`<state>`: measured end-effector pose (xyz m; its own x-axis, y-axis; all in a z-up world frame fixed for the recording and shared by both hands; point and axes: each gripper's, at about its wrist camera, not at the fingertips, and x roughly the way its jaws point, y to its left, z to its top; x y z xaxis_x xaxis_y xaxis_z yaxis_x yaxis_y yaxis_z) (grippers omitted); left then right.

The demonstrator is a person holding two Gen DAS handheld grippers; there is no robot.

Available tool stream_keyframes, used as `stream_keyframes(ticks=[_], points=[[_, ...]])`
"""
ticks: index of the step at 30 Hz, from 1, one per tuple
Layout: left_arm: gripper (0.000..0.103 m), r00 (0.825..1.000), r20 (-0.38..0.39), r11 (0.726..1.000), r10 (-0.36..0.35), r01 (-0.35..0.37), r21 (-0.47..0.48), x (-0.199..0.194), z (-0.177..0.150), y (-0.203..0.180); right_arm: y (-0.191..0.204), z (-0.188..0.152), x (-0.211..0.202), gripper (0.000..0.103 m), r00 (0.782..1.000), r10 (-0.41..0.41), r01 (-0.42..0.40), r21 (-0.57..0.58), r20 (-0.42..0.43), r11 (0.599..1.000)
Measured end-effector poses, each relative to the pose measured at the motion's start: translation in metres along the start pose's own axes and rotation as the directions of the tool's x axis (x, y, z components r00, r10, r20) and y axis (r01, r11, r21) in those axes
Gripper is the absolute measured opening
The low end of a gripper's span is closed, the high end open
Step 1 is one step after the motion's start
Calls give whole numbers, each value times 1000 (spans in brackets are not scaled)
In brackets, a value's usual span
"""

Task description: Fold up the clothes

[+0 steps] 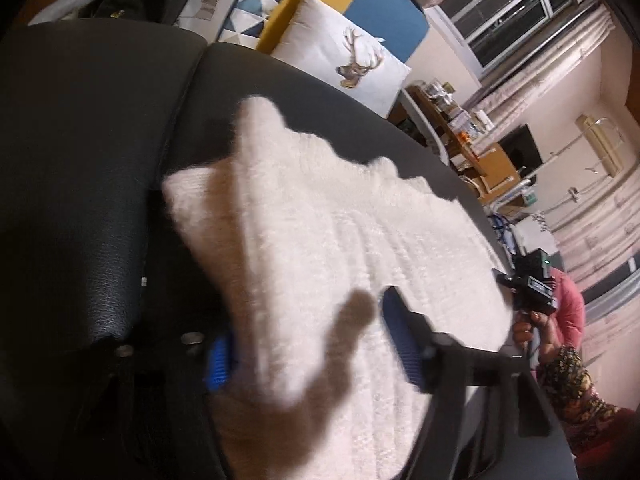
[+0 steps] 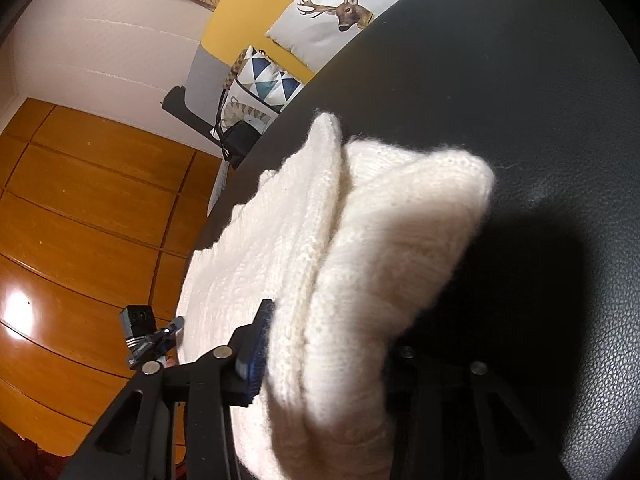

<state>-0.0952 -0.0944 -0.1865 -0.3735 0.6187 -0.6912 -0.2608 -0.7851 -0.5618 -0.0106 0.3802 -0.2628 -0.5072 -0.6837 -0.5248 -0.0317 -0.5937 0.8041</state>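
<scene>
the white knit sweater [image 1: 344, 248] lies on the black sofa seat [image 1: 80, 160], partly spread flat, with one edge lifted and doubled over.

the left tongs [image 1: 308, 344] have their blue pads [image 1: 404, 344] standing apart on either side of a raised flap of the knit. the picture is blurred, so i cannot tell whether they pinch the flap or only straddle it.

the right tongs [image 2: 320, 344] are clenched on a thick fold of the sweater [image 2: 360, 260]. one blue pad [image 2: 258, 348] presses its left face, and the other finger is hidden behind the cloth.

the relation that counts: from the right tongs the held fold runs away toward the far side, its long axis along the fingers, while the flat body of the sweater lies to the left of it. the left tongs sit at the near edge of that flat body.

the left view shows the flat spread, its wavy far edge and the person's hand [image 1: 528, 328] with the other tool at the right. the right view alone shows how thick and puffed the lifted fold is, and the bare seat to its right.

my guess is that the fold is being carried across the flat part.
</scene>
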Motion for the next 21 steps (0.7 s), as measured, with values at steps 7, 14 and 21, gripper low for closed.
stream_keyframes(ticks=[7,14,21], points=[[34,999,-15,999,-44,44,-1,7,-2,-1,-6,-4,-4,33,1000,24,-24,2,13,1000],[29,1000,15,1000,-21,21,-10,9,-4,-5,-2,-6,-6,33,1000,-7,8,-23,26,1000],[25,993,52,994,108,-110,22,8,-9,-24,21,-16,-4,26,981,-169,176,-81,93,981]])
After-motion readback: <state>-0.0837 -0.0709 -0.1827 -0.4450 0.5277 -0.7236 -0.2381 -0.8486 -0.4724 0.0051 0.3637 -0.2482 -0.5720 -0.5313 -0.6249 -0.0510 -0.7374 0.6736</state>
